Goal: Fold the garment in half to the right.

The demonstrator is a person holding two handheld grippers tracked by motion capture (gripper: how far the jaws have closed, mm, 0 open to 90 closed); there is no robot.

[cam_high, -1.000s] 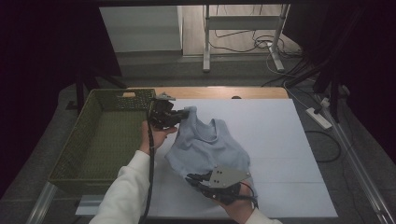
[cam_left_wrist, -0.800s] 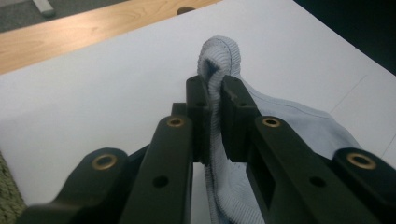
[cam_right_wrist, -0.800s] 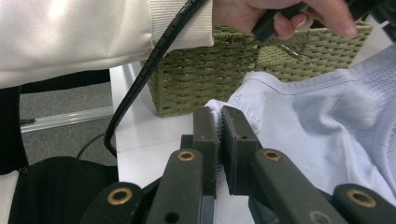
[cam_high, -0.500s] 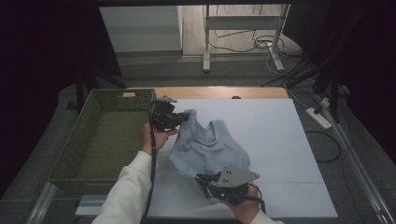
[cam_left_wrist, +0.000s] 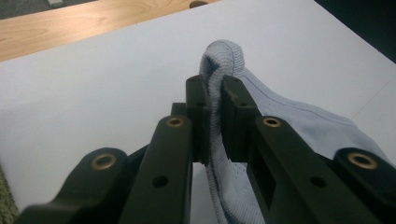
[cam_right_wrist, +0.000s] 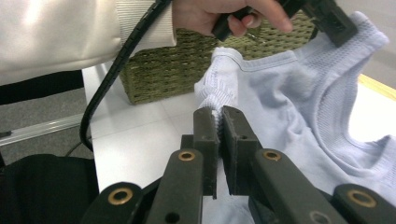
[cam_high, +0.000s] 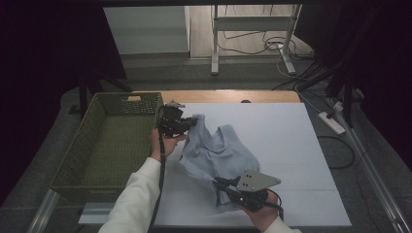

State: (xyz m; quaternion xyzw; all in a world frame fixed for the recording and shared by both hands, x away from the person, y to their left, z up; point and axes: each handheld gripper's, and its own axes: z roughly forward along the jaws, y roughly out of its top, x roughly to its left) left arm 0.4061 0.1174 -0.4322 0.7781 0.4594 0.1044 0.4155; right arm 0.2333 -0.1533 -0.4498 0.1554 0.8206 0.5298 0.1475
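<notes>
A pale blue sleeveless knit top (cam_high: 218, 155) hangs stretched between my two grippers over the white table sheet (cam_high: 291, 145). My left gripper (cam_high: 187, 124) holds one shoulder strap up near the basket; its black jaws are shut on the ribbed strap (cam_left_wrist: 215, 88). My right gripper (cam_high: 221, 187), with a grey plate on top, is near the table's front edge. Its jaws pinch the top's ribbed hem (cam_right_wrist: 215, 105). In the right gripper view the other hand (cam_right_wrist: 224, 14) and the left gripper (cam_right_wrist: 331, 21) grip the strap above the top (cam_right_wrist: 299, 93).
A green woven basket (cam_high: 109, 141) stands at the table's left, close to the left hand. A wooden strip (cam_high: 228, 96) runs along the table's far edge. Cables and a metal stand (cam_high: 252, 39) lie on the floor beyond. A power strip (cam_high: 332, 122) lies at the right.
The right gripper has moved a little toward the front and right with the hem, pulling the top longer. The left gripper has stayed in place.
</notes>
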